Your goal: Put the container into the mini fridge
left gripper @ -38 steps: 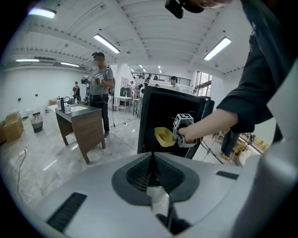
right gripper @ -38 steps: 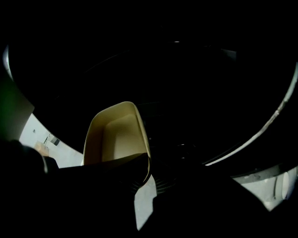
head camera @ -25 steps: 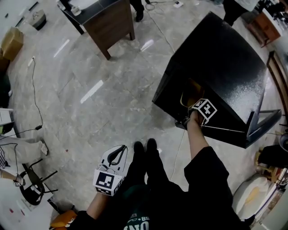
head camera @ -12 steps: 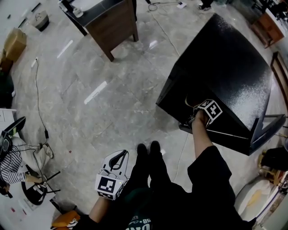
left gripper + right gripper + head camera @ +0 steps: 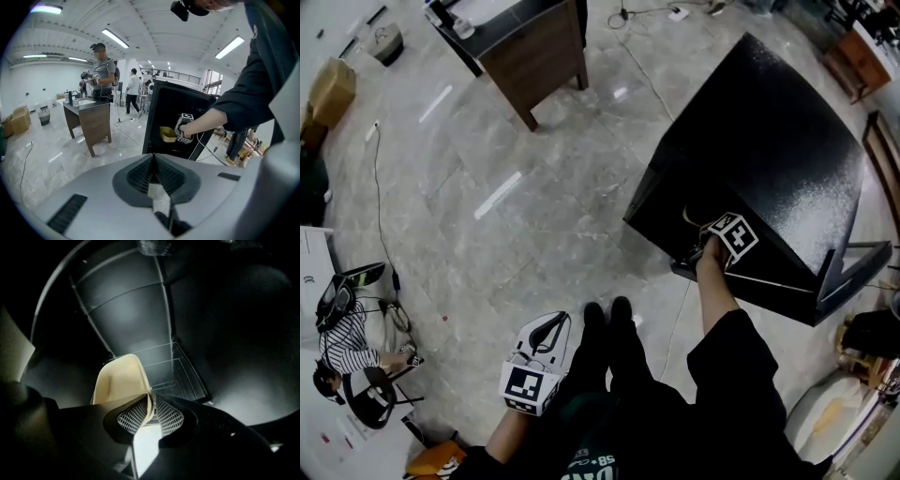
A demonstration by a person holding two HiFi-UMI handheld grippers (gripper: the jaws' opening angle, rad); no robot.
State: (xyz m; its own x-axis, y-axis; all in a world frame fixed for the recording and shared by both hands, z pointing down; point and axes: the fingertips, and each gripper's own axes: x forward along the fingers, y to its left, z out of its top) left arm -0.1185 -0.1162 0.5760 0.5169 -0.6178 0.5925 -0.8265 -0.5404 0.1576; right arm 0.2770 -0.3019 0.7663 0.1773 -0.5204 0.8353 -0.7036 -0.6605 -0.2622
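The black mini fridge point(image 5: 769, 150) stands on the floor at the right with its front open. My right gripper point(image 5: 712, 242) reaches into that opening, shut on the wall of the cream-yellow container point(image 5: 119, 378). In the right gripper view the container's wall is pinched between the mesh pads at my right gripper point(image 5: 150, 400), above a glass shelf point(image 5: 176, 369) in the dark interior. The left gripper view shows the container point(image 5: 167, 133) just inside the fridge point(image 5: 176, 101). My left gripper point(image 5: 546, 330) hangs low by my legs, shut and empty.
A brown wooden desk point(image 5: 534, 42) stands at the back left, with cables on the marble floor point(image 5: 487, 225). The fridge's open door point(image 5: 848, 267) juts out at the right. A seated person point(image 5: 342, 342) is at the far left. Other people point(image 5: 101, 70) stand beyond the desk.
The container shows less at the fridge opening than a second ago; my right gripper has carried it slightly further in. My left gripper has stayed in place.
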